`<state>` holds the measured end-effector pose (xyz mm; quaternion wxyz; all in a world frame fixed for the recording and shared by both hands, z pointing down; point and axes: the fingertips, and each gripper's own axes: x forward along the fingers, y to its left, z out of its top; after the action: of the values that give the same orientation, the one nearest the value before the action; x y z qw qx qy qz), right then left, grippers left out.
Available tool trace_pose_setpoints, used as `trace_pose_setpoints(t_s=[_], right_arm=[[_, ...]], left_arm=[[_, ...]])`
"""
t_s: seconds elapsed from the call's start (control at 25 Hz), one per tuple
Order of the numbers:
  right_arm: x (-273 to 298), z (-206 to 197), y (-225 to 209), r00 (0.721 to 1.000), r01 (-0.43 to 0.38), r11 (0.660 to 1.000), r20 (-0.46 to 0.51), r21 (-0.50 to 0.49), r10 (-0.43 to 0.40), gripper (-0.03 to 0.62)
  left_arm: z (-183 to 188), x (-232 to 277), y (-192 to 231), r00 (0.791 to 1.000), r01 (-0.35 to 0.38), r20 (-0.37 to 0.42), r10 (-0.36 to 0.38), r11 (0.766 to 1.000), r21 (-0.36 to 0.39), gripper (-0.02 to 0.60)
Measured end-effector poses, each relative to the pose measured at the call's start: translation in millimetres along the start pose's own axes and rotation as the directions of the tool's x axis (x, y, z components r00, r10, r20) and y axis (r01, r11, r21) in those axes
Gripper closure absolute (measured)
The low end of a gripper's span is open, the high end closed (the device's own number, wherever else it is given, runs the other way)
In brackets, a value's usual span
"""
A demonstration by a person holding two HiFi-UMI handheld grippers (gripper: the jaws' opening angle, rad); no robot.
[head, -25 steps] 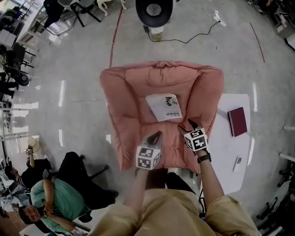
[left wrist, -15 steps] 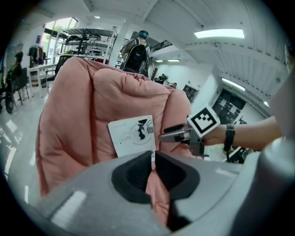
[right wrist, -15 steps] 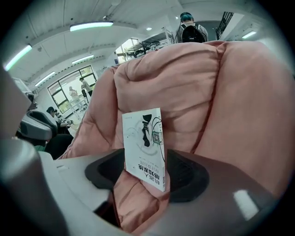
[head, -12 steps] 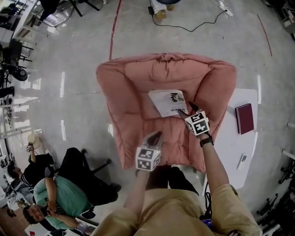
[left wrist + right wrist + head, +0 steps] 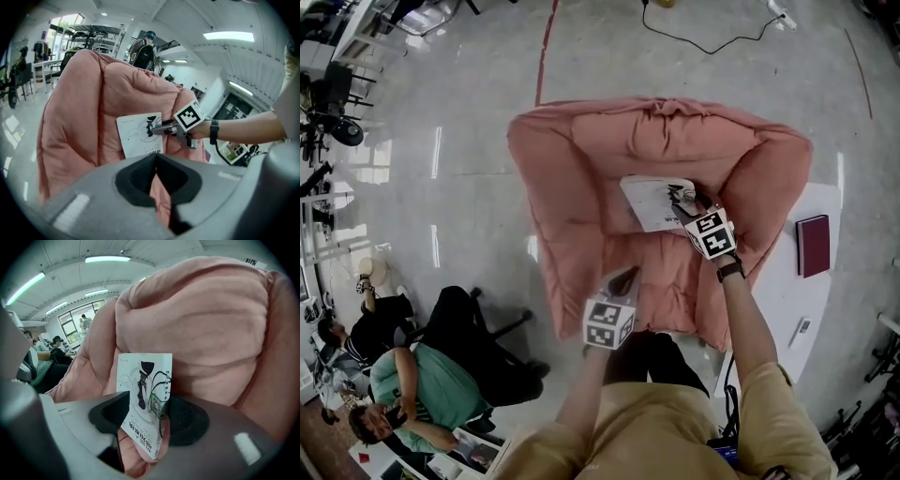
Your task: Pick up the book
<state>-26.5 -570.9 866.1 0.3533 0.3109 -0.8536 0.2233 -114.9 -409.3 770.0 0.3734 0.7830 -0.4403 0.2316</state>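
Jaws, right gripper (image 5: 682, 197): closing, white book (image 5: 652, 202) between them
Jaws, left gripper (image 5: 623, 275): pressed together, empty
Book: on pink armchair (image 5: 572, 187) seat

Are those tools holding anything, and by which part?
Nothing is gripped yet. The right gripper has its jaws closing around one edge of the white book; the left gripper holds nothing.

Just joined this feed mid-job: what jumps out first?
A big pink armchair fills the middle of the head view, with a white book resting on its seat. The right gripper is at the book's right edge, its jaws closing with the book between them; the left gripper hangs over the seat's front.
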Motion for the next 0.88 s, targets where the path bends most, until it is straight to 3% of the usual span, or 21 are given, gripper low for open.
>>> trace_pose_setpoints(t_s=[0.36,0.52,0.88], right_arm=[[38.3,-13.7,3.8,0.995,-0.08,0.996,-0.054,-0.036,0.078,0.408],[52.4,-17.0,1.7,0.996,-0.067,0.997,-0.059,-0.039,0.065,0.422],[34.8,-36.8,40.2,0.98,-0.163,0.985,-0.123,-0.051,0.155,0.531]], left_arm=[[0.4,5.9,5.2,1.0,-0.008,0.024,0.009,0.999,-0.043,0.578],[6.0,5.0,6.0,0.999,-0.015,0.044,0.017,0.999,-0.051,0.578],[-5.0,-4.7,-7.4,0.998,0.005,0.06,0.001,0.996,-0.086,0.578]])
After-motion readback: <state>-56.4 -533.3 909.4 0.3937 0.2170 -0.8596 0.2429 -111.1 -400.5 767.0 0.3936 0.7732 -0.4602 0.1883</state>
